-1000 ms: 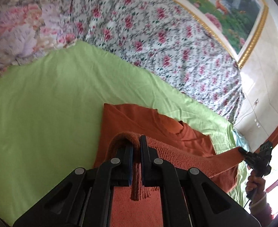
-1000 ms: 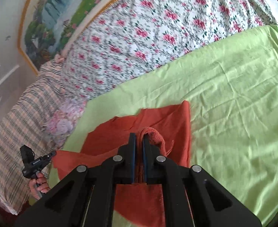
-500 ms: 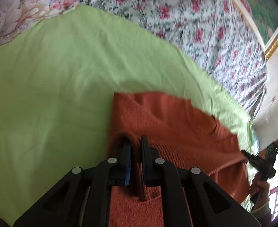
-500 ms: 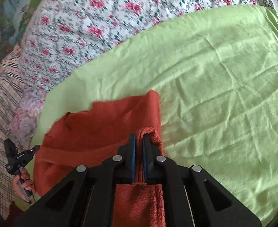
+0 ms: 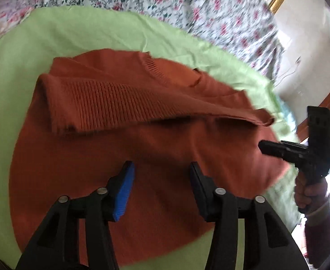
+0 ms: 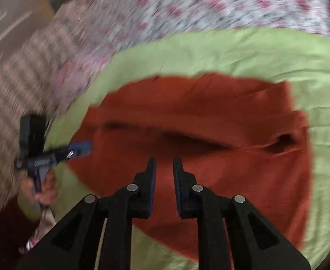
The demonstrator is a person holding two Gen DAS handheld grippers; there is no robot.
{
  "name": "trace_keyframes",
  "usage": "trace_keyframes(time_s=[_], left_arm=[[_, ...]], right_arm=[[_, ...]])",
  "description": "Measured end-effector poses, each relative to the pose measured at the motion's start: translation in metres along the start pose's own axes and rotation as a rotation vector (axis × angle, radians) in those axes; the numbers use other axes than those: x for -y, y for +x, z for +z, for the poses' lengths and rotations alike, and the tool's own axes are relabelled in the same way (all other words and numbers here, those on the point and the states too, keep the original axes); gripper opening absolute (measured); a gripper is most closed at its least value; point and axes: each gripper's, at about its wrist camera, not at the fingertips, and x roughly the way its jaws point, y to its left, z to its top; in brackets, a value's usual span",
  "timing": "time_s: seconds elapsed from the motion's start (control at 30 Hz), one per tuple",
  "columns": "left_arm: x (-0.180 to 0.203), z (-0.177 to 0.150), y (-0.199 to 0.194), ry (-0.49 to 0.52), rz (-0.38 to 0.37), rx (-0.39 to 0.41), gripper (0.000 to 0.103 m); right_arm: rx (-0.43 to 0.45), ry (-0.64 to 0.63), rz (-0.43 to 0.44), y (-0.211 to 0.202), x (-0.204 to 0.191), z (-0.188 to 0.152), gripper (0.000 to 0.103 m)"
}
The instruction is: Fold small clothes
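looking down, i see the sweater (image 5: 142,157) lying folded on the green sheet (image 5: 75,36) of the bed. my left hand-held gripper (image 5: 161,175) has just been opening, nothing between its jaws; my right hand-held gripper (image 6: 164,164) likewise, released.

Both cams ride the tongs, looking forward along the fingers and angled steeply down, close over the bed. Left wrist view faces the orange sweater (image 5: 142,157) on the green sheet (image 5: 52,51), floral cover behind, right tongs (image 5: 264,149) at its right edge. Right wrist view, blurred, faces the same sweater and sheet, left tongs (image 6: 84,147) at its left edge.
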Motion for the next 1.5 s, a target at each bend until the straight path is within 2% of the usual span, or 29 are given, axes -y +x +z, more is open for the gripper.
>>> trace_keyframes(time_s=[0.07,0.17,0.2,0.27,0.33,0.37,0.43,0.5,0.7,0.8,0.9,0.97,1.1,1.27,1.5], left_arm=[[-0.009,0.017,0.008,-0.002,0.025,0.000,0.045],[-0.031,0.051,0.019,-0.020,0.101,0.010,0.040],[-0.042,0.067,0.021,-0.039,0.149,0.029,0.040],[-0.057,0.090,0.020,-0.079,0.170,0.055,0.040],[-0.073,0.103,0.014,-0.134,0.190,0.091,0.040],[-0.080,0.105,0.010,-0.165,0.198,0.110,0.040],[-0.091,0.100,-0.002,-0.213,0.179,0.140,0.041],[-0.091,0.082,-0.015,-0.247,0.162,0.159,0.044],[-0.064,0.006,-0.053,-0.335,0.055,0.188,0.046],[-0.051,-0.031,-0.068,-0.365,0.029,0.190,0.047],[-0.039,-0.069,-0.081,-0.391,0.018,0.194,0.054],[-0.033,-0.088,-0.084,-0.405,0.008,0.183,0.055],[-0.026,-0.119,-0.086,-0.426,0.013,0.157,0.060],[-0.028,-0.134,-0.082,-0.475,-0.016,0.160,0.062],[-0.044,-0.111,-0.071,-0.532,-0.028,0.204,0.064]], right_arm=[[-0.072,-0.052,-0.048,0.024,-0.003,0.003,0.017],[-0.095,-0.009,-0.147,0.043,0.023,0.019,0.016],[-0.077,0.025,-0.220,0.047,0.040,0.030,0.014],[-0.017,0.111,-0.268,0.043,0.070,0.044,0.013],[0.066,0.210,-0.380,0.030,0.096,0.056,0.016],[0.097,0.248,-0.402,0.023,0.104,0.057,0.016],[0.144,0.325,-0.368,0.007,0.116,0.053,0.016],[0.158,0.335,-0.353,-0.005,0.114,0.044,0.016],[0.148,0.302,-0.277,-0.025,0.076,-0.002,0.016],[0.152,0.305,-0.233,-0.029,0.056,-0.022,0.017],[0.158,0.319,-0.194,-0.036,0.038,-0.044,0.024],[0.173,0.330,-0.172,-0.043,0.029,-0.058,0.032],[0.189,0.357,-0.111,-0.049,0.016,-0.083,0.033],[0.164,0.350,-0.071,-0.046,0.001,-0.100,0.033],[0.164,0.349,-0.042,-0.047,-0.010,-0.106,0.037]])
